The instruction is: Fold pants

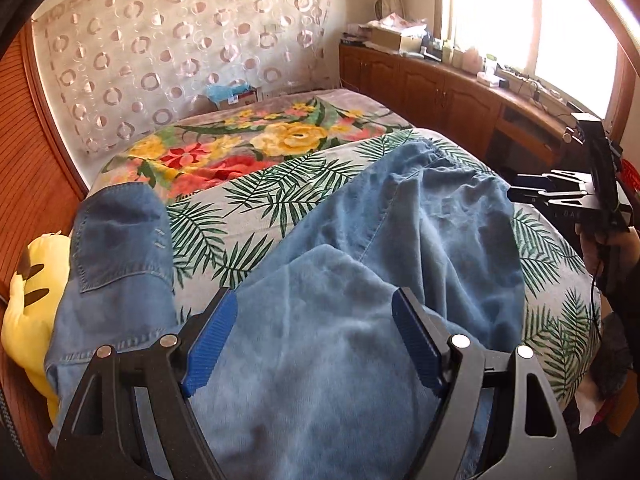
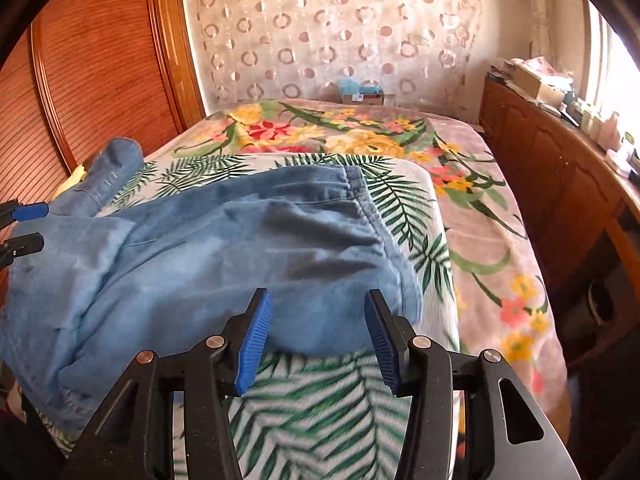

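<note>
Blue pants (image 1: 400, 216) lie rumpled across leaf-print sheet (image 1: 256, 204), one leg flipped far left. Left gripper (image 1: 316, 344) & right gripper (image 2: 316, 340): jaws apart, empty.

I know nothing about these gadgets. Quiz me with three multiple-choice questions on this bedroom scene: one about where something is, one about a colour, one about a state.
1. Where do the blue denim pants lie?
A. on the palm-leaf print cloth on the bed
B. on the wooden cabinet
C. on the floor

2. What colour are the ribbed pads on the fingers?
A. red
B. blue
C. yellow

3. What state is the left gripper in?
A. shut on the pants
B. open over the pants
C. shut on the yellow plush toy

Answers:
1. A, since leaf-print cloth shows on both sides of the denim.
2. B, as both wrist views show blue pads.
3. B, since its fingers stand wide apart with denim visible between them; the right gripper is open too.
</note>
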The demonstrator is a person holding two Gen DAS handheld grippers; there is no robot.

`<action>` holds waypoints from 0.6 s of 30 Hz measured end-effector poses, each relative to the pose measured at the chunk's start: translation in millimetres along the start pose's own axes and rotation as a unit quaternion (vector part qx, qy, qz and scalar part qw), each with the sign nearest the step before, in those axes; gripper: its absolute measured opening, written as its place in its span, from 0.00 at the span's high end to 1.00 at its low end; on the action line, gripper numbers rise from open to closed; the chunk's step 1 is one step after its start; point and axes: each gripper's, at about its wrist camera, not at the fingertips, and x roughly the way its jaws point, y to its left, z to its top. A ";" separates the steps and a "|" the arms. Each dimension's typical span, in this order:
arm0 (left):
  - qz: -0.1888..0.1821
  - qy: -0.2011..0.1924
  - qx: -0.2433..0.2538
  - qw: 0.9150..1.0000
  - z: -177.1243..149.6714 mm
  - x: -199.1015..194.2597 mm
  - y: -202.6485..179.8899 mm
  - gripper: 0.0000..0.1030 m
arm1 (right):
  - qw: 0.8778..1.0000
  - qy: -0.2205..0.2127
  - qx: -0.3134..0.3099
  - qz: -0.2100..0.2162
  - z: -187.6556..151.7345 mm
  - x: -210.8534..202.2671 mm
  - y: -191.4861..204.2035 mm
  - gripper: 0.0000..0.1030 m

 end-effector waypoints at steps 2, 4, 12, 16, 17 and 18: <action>-0.001 0.011 0.004 1.000 8.4 11.7 0.4 0.22 | 1.000 0.002 -0.003 0.002 7.0 5.9 -5.9 0.51; 0.003 0.021 0.011 1.000 17.0 24.8 -0.1 0.22 | 1.000 0.004 -0.002 0.002 16.8 14.1 -12.9 0.51; 0.001 0.066 0.010 0.998 23.1 72.2 5.7 0.27 | 0.999 0.032 -0.004 -0.004 53.3 60.8 -32.3 0.51; -0.011 0.081 0.013 0.997 18.9 83.6 5.7 0.41 | 0.998 0.064 -0.005 0.005 55.2 85.7 -36.3 0.51; -0.016 0.084 0.013 0.996 17.7 85.5 5.8 0.42 | 0.997 0.071 -0.008 0.005 55.5 91.5 -34.7 0.51; -0.020 0.087 0.014 0.996 16.5 88.2 6.1 0.44 | 0.998 0.069 -0.012 0.005 53.6 92.8 -34.1 0.51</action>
